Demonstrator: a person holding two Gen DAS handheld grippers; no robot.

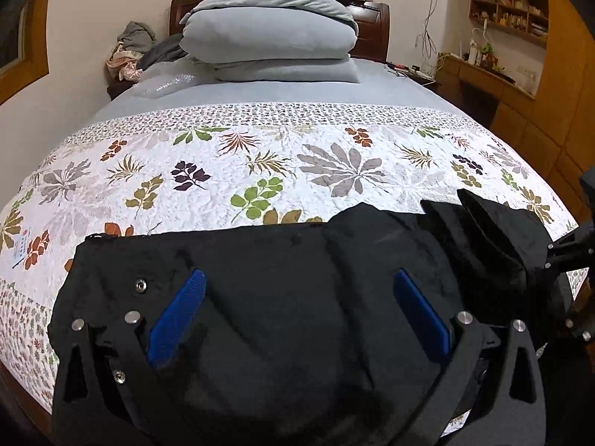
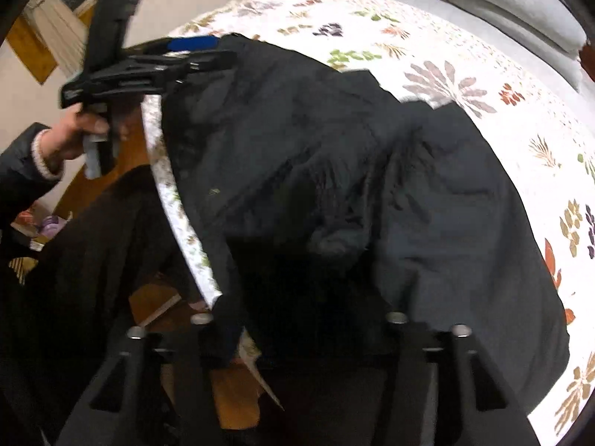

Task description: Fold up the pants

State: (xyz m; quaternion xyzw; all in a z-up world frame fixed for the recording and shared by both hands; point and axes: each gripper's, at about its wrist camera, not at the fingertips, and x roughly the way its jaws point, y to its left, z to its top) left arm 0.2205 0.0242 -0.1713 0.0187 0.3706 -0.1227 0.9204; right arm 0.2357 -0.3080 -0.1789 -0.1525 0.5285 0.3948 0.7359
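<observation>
Black pants (image 1: 282,297) lie bunched along the near edge of the bed, with snap buttons at the left end and a raised fold at the right end. My left gripper (image 1: 297,312) is open just over them, its blue pads (image 1: 178,316) wide apart with cloth between. In the right wrist view the pants (image 2: 334,171) spread over the bed edge and hang down. My right gripper (image 2: 297,342) sits low over the hanging cloth; its fingertips are hidden in dark fabric. The left gripper (image 2: 193,50) shows there at the pants' far end.
The bed has a white leaf-print quilt (image 1: 260,171) and a grey sheet. Stacked grey pillows (image 1: 271,37) and loose clothes (image 1: 130,52) sit at the headboard. A wooden desk and shelves (image 1: 505,37) stand to the right. Wooden floor (image 2: 230,390) lies below the bed edge.
</observation>
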